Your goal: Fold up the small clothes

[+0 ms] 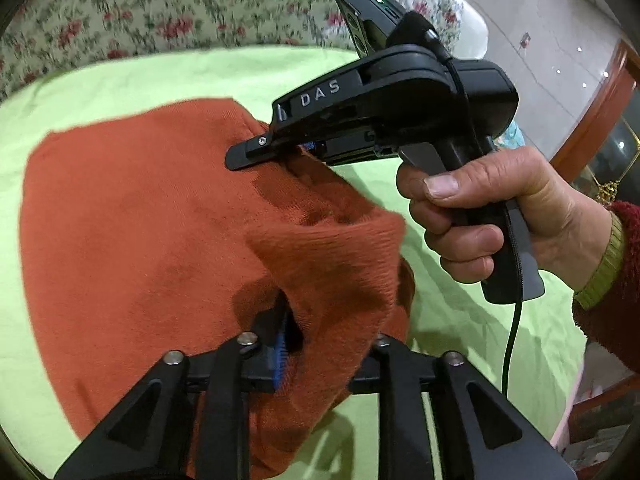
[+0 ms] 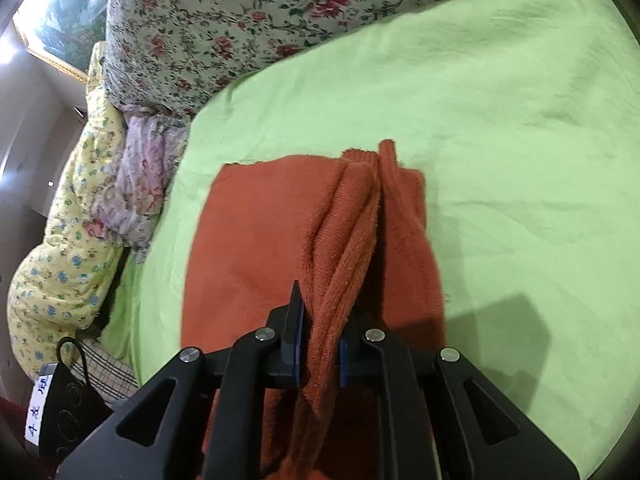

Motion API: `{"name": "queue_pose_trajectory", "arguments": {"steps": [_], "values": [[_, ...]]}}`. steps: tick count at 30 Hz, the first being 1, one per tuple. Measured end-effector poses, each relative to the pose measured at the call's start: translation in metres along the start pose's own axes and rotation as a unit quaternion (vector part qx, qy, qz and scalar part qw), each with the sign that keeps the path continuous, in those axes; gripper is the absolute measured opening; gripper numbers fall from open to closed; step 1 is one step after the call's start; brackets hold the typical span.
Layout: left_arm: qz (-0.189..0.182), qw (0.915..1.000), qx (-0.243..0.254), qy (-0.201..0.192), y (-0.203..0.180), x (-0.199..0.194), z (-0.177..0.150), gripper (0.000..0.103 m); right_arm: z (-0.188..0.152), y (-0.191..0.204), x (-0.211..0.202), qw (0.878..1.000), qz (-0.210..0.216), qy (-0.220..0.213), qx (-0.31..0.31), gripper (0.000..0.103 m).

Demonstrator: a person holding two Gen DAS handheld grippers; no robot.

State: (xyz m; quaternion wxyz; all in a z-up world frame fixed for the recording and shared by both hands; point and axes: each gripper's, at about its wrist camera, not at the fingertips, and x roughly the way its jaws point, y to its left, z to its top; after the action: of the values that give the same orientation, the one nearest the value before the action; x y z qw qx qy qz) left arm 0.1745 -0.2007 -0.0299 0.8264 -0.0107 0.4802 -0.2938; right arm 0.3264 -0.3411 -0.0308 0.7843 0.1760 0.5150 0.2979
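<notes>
Now both tools, left tool [image 1: 320, 344] and right tool [image 2: 320, 344], clench the orange garment [image 2: 256, 248].

Both wrist views close, looking down — share orange garment [image 1: 132, 216] [image 2: 256, 240].

rust-orange knit garment [image 2: 256, 240], lime-green sheet [image 2: 500, 140], rose-floral quilt [image 2: 224, 20], black tongs [image 2: 320, 356]

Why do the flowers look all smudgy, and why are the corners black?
Left wrist view: the flowered cover is smeared by blur, while the orange sweater stays sharper. Right wrist view: the flowers are clearer, and a dark shadow falls on the green sheet. Both views: the round fisheye lens blackens corners and bends edges.
</notes>
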Motion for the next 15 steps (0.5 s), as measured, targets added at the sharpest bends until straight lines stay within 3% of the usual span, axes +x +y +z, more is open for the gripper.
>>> {"name": "queue_pose_trajectory", "arguments": {"steps": [2, 4, 6, 11, 15], "values": [[-0.008, 0.9999, 0.000, 0.008, -0.002, 0.001, -0.002, 0.032, -0.002, -0.008, 0.007, 1.000, -0.010, 0.015, 0.011, 0.016], [-0.015, 0.9998, 0.000, 0.012, -0.003, -0.002, -0.006, 0.043, -0.004, -0.011, 0.005, 0.999, -0.027, 0.013, 0.011, 0.029], [-0.030, 0.9994, -0.005, 0.016, -0.001, -0.007, -0.011, 0.052, -0.008, -0.016, -0.003, 0.999, -0.032, 0.004, 0.019, 0.034], [-0.048, 0.9981, -0.029, 0.024, 0.013, -0.031, -0.024, 0.060, -0.022, -0.030, -0.042, 0.995, -0.071, -0.039, 0.052, 0.039], [-0.035, 0.9978, -0.056, 0.010, 0.039, -0.059, -0.031, 0.063, -0.036, -0.020, -0.069, 0.995, -0.054, -0.061, 0.061, 0.039]]}}
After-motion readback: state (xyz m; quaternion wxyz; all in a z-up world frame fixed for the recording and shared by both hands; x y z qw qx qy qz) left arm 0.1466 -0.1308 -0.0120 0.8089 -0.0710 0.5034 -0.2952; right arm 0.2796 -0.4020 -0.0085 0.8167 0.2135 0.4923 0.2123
